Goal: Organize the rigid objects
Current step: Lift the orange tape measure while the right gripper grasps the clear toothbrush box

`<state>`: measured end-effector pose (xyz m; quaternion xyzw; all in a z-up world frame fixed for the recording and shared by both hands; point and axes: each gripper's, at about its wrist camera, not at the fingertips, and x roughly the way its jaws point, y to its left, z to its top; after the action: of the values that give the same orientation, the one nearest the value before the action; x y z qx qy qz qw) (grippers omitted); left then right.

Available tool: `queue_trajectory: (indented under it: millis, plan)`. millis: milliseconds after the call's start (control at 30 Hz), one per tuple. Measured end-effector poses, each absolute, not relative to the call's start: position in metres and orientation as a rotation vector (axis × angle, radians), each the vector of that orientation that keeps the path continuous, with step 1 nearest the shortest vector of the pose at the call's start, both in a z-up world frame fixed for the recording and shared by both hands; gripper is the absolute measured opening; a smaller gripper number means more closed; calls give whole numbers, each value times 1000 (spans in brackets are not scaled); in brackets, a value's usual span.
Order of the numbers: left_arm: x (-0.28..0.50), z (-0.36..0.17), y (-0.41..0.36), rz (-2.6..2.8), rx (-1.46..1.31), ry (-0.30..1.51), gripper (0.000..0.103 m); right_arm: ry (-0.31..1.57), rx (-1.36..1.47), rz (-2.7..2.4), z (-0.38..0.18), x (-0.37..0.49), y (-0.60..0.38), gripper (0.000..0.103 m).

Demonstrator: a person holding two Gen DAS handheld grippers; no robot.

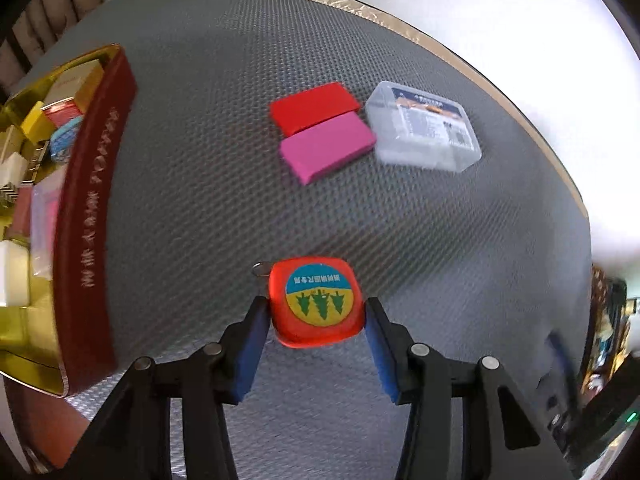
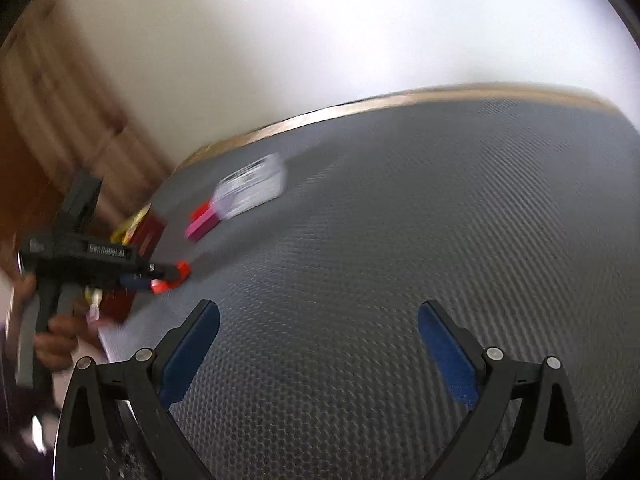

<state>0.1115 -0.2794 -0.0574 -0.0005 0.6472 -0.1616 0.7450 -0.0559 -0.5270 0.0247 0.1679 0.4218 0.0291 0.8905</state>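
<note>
Here the left gripper [image 1: 317, 322] is pinching an orange tape measure [image 1: 316, 302] between its blue pads [image 1: 252, 350], the jaws pressing on its two sides; a small metal tab [image 1: 262, 269] is sticking out at the tape measure's upper left. In the right wrist view the same gripper is reaching in from the left, gripped by a hand [image 2: 56, 340], with the orange tape measure at its tip close above the grey mat [image 1: 200, 180].

The right gripper [image 2: 319, 344] is hovering with its jaws spread wide and only bare mat between them.

A wide stretch of uncovered mat is lying between the tape measure and the next things. Toward the far edge of the tabletop, a red block [image 1: 314, 108] and a pink block [image 1: 328, 150] are sitting side by side, touching along their long sides, and a clear plastic box [image 1: 424, 126] with a printed label is sitting just beside them, nearer the far right edge. A tan border [image 1: 400, 24] is running along that far edge.

At the left edge a dark red tin [image 1: 96, 216] with gold lettering is standing open, crowded with small boxes. The near right part of the mat is lying open.
</note>
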Motion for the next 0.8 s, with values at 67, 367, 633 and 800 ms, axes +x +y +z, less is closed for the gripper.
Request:
queue_trajectory:
  millis: [67,367,633,800]
  plan:
    - [110,-60,-273,-362,-9,1425,49,897,161,113,37,-35,-512,99]
    - [119,-71,-263,-398,-52,1448,49,998,-530,387,75,104,-435,99]
    - [110,-67,-252,-455,-34,1440,49,1150,-917,543,29,169,-377,99]
    - [111,-65,-233,-482,-37,1450,49,1166,-1068,622,7,181,-353,99]
